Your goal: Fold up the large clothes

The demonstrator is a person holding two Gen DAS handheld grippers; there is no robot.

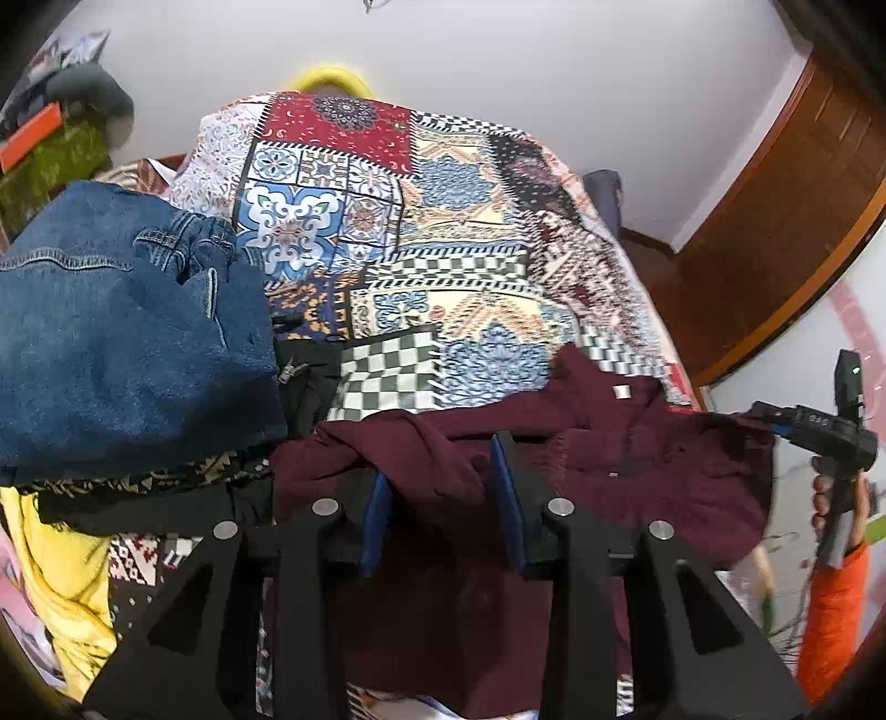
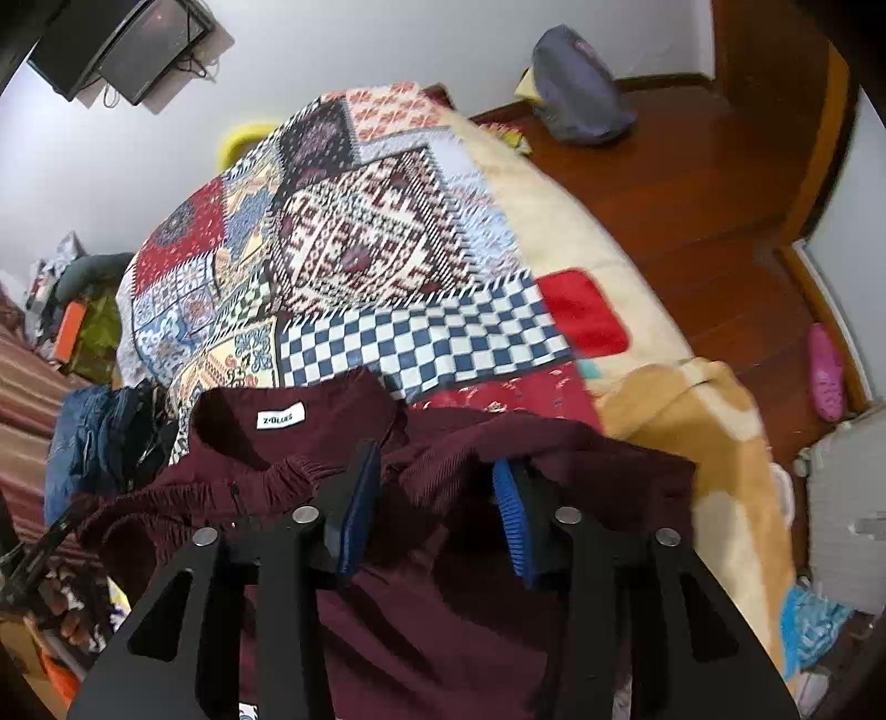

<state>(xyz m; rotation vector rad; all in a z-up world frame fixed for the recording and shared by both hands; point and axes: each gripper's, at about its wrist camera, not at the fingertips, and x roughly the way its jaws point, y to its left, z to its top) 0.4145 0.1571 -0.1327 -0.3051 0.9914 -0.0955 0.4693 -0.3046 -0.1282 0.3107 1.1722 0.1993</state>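
I have both grippers spread over the maroon garment [image 2: 443, 626] on the bed [image 2: 554, 183]: left gripper [image 1: 443, 498] and right gripper [image 2: 432, 509] straddle bunched folds, apparently unpinched; its waistband runs leftward from the right gripper.

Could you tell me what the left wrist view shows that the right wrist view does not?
Only the left wrist view shows the right gripper from outside and the yellow garment. Only the right wrist view shows the white label, a pink slipper and the wall screen. Both show the maroon garment and patchwork bedspread.
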